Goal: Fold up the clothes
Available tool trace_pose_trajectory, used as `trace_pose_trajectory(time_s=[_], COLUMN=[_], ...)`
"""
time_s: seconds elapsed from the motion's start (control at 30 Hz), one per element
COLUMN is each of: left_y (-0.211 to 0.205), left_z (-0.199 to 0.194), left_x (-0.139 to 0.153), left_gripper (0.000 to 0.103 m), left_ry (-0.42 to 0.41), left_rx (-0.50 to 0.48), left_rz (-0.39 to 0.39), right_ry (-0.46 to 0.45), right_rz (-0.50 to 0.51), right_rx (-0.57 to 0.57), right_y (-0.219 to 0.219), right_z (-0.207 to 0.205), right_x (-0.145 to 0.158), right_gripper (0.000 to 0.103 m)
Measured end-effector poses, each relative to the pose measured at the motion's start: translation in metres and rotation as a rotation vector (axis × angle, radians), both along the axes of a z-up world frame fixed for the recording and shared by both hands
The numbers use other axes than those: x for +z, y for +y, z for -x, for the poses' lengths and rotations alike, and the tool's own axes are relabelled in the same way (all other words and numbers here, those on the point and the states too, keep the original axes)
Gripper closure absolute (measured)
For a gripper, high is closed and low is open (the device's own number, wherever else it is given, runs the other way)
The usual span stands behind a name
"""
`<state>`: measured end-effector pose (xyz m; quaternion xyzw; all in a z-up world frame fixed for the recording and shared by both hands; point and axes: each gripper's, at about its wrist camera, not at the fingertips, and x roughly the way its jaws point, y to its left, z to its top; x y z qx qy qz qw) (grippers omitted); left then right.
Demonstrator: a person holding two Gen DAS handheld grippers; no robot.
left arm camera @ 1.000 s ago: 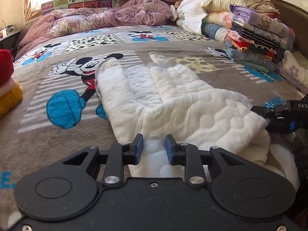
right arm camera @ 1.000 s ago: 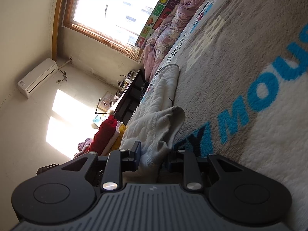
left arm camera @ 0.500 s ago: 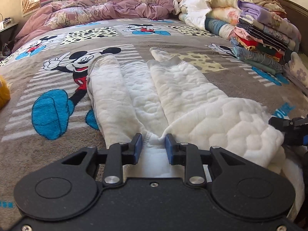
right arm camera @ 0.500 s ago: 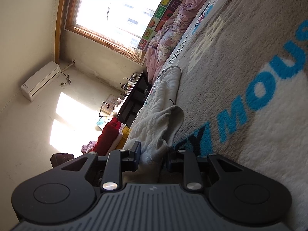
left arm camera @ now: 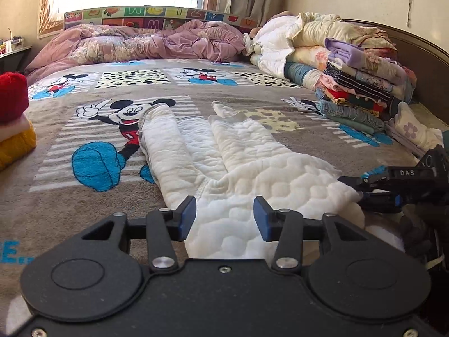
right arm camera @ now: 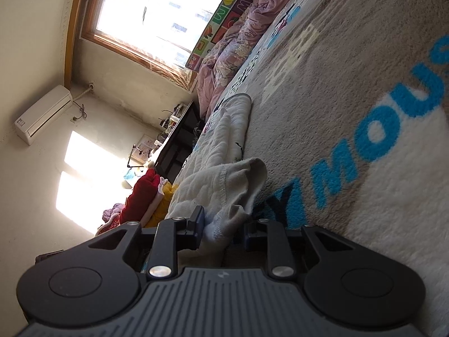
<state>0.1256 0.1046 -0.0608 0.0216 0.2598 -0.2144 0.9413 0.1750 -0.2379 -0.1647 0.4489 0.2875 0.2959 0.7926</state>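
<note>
White quilted pants (left arm camera: pixel 224 163) lie flat on the blanket (left arm camera: pixel 84 205) on the bed, legs pointing away toward the pink duvet (left arm camera: pixel 146 42), waist end nearest the cameras. Left tool (left arm camera: pixel 224 219) has its blue-padded fingers wide apart, sitting over the waist fabric, nothing pinched between them. Right tool (right arm camera: pixel 221 227) comes in from the right side of the waist; in the left view its tips (left arm camera: pixel 362 188) touch the right edge of the waistband. In the right view, bunched waistband cloth (right arm camera: pixel 224 196) sits between the fingers at a medium gap; the left finger touches the cloth, contact on the other side is hidden, so can't tell if it's really clamped.

Stack of folded clothes (left arm camera: pixel 356 90) at the right of the bed by the headboard (left arm camera: pixel 421 64), well apart from the pants. Red and yellow knit items (left arm camera: pixel 11 118) at the left bed edge. Window (right arm camera: pixel 157 8) behind the bed, AC unit (right arm camera: pixel 42 112) on the wall, dark desk (right arm camera: pixel 174 146) beside the bed.
</note>
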Motion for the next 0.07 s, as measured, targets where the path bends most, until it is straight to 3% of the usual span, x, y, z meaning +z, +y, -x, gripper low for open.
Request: trace_pose_trajectory(time_s=[0.07], left_y=[0.0014], left_z=[0.0168], left_x=[0.0026], left_gripper=[0.051], left_ry=[-0.031], left_rx=[-0.028], left_rz=[-0.011], right_ry=[0.021], right_rz=[-0.035], right_rx=[-0.011], right_y=[-0.0026], right_z=[0.0006], right_x=[0.0001], right_gripper=[0.070])
